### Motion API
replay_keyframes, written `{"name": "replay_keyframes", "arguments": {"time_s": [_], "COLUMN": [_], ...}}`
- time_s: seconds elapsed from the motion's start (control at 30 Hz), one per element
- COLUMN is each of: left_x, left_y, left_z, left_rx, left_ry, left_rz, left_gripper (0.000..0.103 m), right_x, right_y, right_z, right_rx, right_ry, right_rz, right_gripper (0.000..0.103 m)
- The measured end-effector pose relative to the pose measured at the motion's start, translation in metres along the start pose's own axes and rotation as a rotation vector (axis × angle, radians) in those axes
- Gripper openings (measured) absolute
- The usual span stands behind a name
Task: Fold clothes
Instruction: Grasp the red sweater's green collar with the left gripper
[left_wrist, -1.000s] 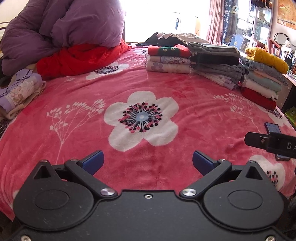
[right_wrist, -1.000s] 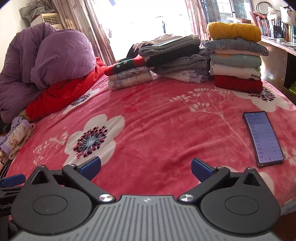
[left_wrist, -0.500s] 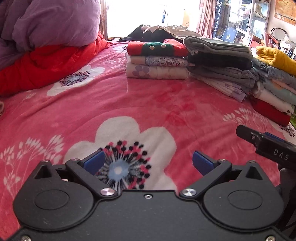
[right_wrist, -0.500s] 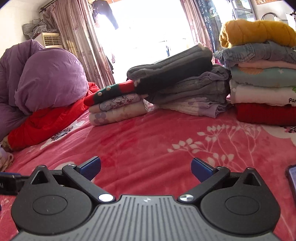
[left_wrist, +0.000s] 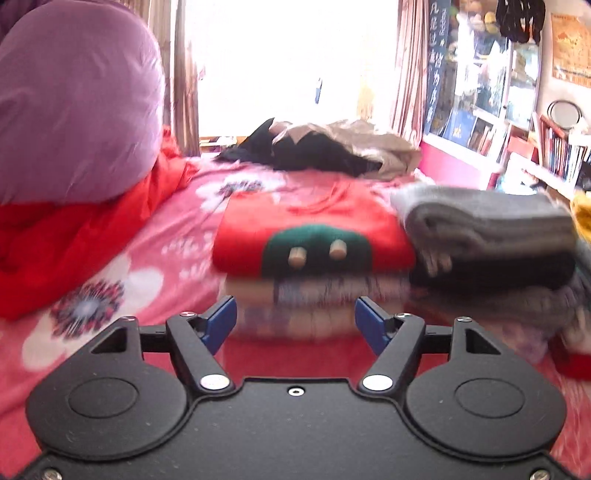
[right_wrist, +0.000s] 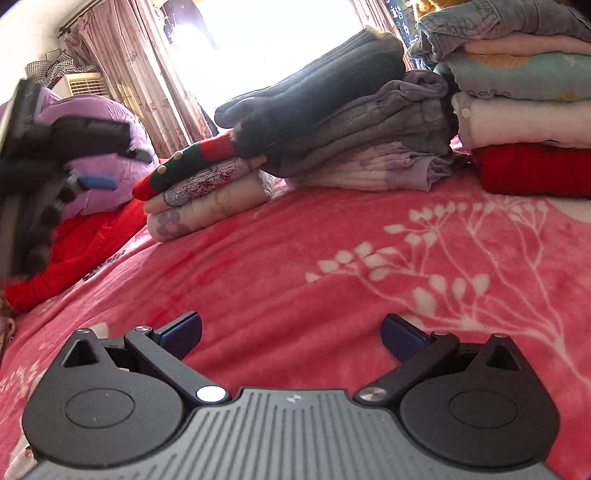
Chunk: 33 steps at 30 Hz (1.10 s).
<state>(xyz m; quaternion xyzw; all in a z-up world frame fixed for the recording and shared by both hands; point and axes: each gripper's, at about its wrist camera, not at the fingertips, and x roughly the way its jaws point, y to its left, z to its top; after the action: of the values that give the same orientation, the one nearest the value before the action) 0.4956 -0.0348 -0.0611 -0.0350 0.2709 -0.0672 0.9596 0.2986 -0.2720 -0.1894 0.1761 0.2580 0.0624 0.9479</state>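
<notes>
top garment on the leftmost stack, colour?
Red sweater with a green patch; clearest in left wrist view.

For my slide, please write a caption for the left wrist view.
Open left hand-held gripper facing a folded stack topped by a red-and-green sweater on the pink floral blanket.

- right gripper (right_wrist: 291, 332) low over the pink floral blanket (right_wrist: 332, 266); jaws spread wide, nothing between them
- three folded stacks ahead: red-and-green sweater (right_wrist: 184, 164) tops the left pile; grey garments (right_wrist: 332, 110) the middle; a red knit (right_wrist: 532, 170) under pale layers on the right
- left gripper (right_wrist: 33, 177) blurred at the left edge; purple duvet (right_wrist: 110, 155) behind it
</notes>
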Motion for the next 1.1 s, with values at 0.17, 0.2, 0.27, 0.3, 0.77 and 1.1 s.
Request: {"name": "replay_keyframes", "arguments": {"time_s": [0.17, 0.2, 0.27, 0.3, 0.77, 1.1], "left_x": [0.052, 0.06, 0.078, 0.084, 0.016, -0.119], "left_y": [-0.001, -0.002, -0.004, -0.004, -0.003, 0.021], "left_z": [0.029, 0.033, 0.036, 0.037, 0.019, -0.073], "left_rx": [-0.034, -0.034, -0.019, -0.021, 0.041, 0.004], "left_ry": [0.02, 0.031, 0.074, 0.09, 0.078, 0.101], "left_rz": [-0.004, -0.003, 0.01, 0.014, -0.052, -0.05], "left_gripper": [0.059, 0.059, 0.059, 0.058, 0.0, 0.0], "right_x": [0.004, 0.004, 0.006, 0.006, 0.005, -0.005], "right_y": [0.0, -0.001, -0.001, -0.001, 0.0, -0.009], "right_z": [-0.001, -0.001, -0.001, -0.001, 0.0, 0.009], "right_rx": [-0.01, -0.011, -0.015, -0.016, -0.011, 0.089], "right_ry": [0.008, 0.01, 0.012, 0.014, 0.023, 0.032], "right_rz": [-0.006, -0.007, -0.009, -0.01, -0.015, 0.085], "right_gripper": [0.103, 0.103, 0.103, 0.103, 0.103, 0.103]}}
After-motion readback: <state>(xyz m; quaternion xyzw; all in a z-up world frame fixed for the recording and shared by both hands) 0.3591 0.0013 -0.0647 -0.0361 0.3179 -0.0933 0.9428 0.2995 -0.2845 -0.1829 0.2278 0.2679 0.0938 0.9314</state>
